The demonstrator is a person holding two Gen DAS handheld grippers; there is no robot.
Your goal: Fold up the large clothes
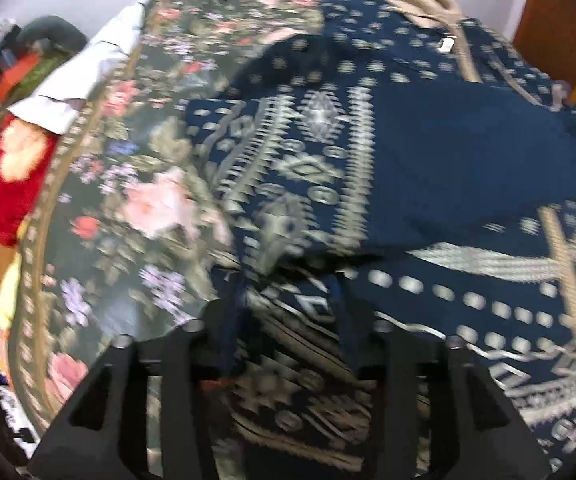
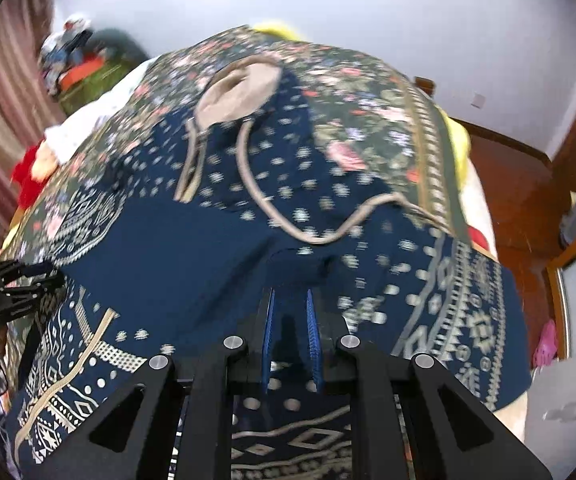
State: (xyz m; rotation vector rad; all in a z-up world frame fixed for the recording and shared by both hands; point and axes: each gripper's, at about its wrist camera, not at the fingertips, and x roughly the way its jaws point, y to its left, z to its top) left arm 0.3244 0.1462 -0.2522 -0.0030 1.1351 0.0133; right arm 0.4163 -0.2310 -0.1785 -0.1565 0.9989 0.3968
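Floral bedspread (image 1: 135, 160), white wall (image 2: 368, 8); right gripper (image 2: 291, 320) tight on navy garment (image 2: 207, 248); left gripper (image 1: 292, 308) unclear

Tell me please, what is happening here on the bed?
A person with a gripper in each hand is folding a large navy patterned garment spread over a floral bedspread. The right gripper has its blue fingers close together, with navy cloth bunched at their tips, so it seems to pinch the fabric. The left gripper has a fold of the same garment between its fingers, but the blur hides whether it is gripped. Other clothes lie at the bed's edge.
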